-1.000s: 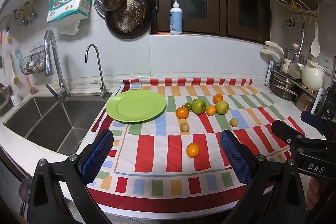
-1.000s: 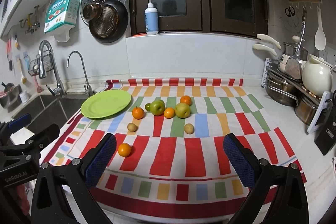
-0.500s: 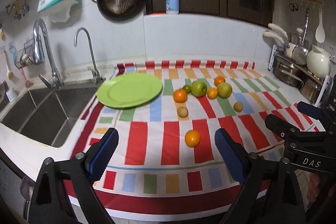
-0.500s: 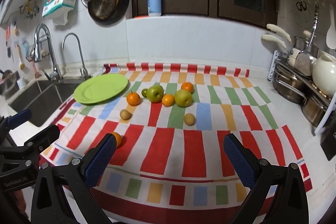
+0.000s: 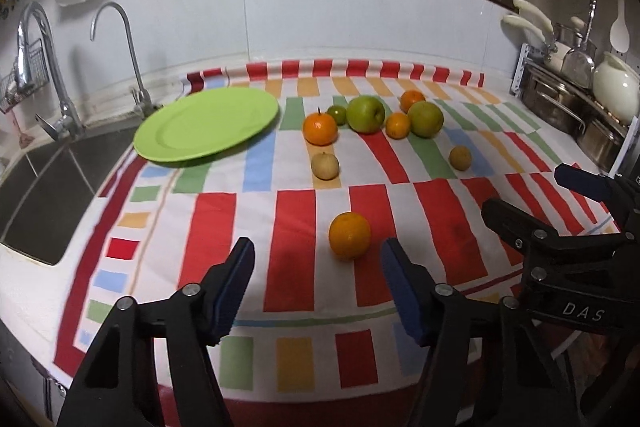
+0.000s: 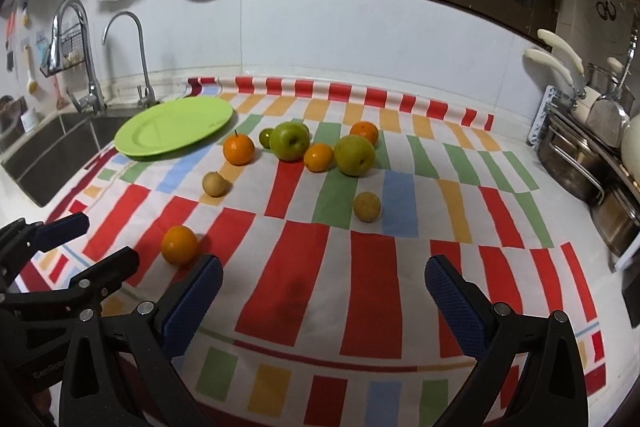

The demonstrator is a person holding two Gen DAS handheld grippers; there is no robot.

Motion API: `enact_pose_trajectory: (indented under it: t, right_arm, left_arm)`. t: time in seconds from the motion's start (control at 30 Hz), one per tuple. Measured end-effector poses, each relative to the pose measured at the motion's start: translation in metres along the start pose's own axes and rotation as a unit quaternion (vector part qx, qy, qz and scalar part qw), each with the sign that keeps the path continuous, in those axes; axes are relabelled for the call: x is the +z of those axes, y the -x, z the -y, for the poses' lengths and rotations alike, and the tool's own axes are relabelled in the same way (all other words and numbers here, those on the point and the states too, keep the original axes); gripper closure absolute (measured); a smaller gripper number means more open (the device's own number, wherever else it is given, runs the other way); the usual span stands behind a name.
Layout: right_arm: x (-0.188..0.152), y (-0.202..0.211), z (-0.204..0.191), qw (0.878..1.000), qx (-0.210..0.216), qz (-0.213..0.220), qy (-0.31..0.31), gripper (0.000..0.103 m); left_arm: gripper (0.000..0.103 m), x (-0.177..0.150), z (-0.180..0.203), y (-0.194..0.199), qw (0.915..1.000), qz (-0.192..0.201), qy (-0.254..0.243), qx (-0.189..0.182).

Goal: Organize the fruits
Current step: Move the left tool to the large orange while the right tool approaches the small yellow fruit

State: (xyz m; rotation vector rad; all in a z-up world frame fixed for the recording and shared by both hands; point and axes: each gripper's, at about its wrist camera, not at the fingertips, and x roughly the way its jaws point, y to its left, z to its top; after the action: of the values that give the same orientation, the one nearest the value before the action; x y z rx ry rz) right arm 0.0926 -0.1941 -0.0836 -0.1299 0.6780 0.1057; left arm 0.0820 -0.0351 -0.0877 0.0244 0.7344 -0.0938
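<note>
A lone orange (image 5: 349, 235) lies on the striped cloth just ahead of my left gripper (image 5: 318, 250), a little right of its centre line. The left jaws are closing with nothing between the pads. My right gripper (image 6: 324, 267) stands wide open over bare cloth, with the same orange (image 6: 179, 244) off to its left. A green plate (image 5: 206, 123) sits at the back left by the sink. Behind the orange lie a cluster of two green apples (image 5: 365, 113), several oranges and a small green fruit, plus two small brown fruits (image 5: 325, 166).
A steel sink (image 5: 44, 183) with two taps lies left of the cloth. Pots and a white jug on a rack (image 5: 580, 107) stand at the right. The counter's front edge runs just below both grippers. The right gripper's body (image 5: 560, 251) is close beside the left one.
Both grippers have come down and forward toward the cloth. The left jaws have narrowed markedly, and the lone orange now lies close to their tips. The right jaws stay wide.
</note>
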Motion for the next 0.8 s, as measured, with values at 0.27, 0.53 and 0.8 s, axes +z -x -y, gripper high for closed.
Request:
enact_pose_trajectory:
  t: [0.27, 0.53, 0.8]
  right_arm:
    - [0.0, -0.034, 0.003, 1.0, 0.004, -0.022, 0.003, 0.002]
    - [0.001, -0.056, 0.006, 0.999, 0.017, -0.036, 0.0, 0.005]
    - [0.004, -0.07, 0.016, 0.999, 0.02, -0.043, -0.002, 0.008]
  left_arm:
    - [0.054, 0.002, 0.006, -0.03, 0.9996, -0.024, 0.006, -0.01]
    - [0.06, 0.003, 0.01, -0.044, 0.9992, -0.034, 0.013, -0.019]
    - [0.071, 0.008, 0.021, -0.055, 0.9987, -0.044, -0.005, -0.026]
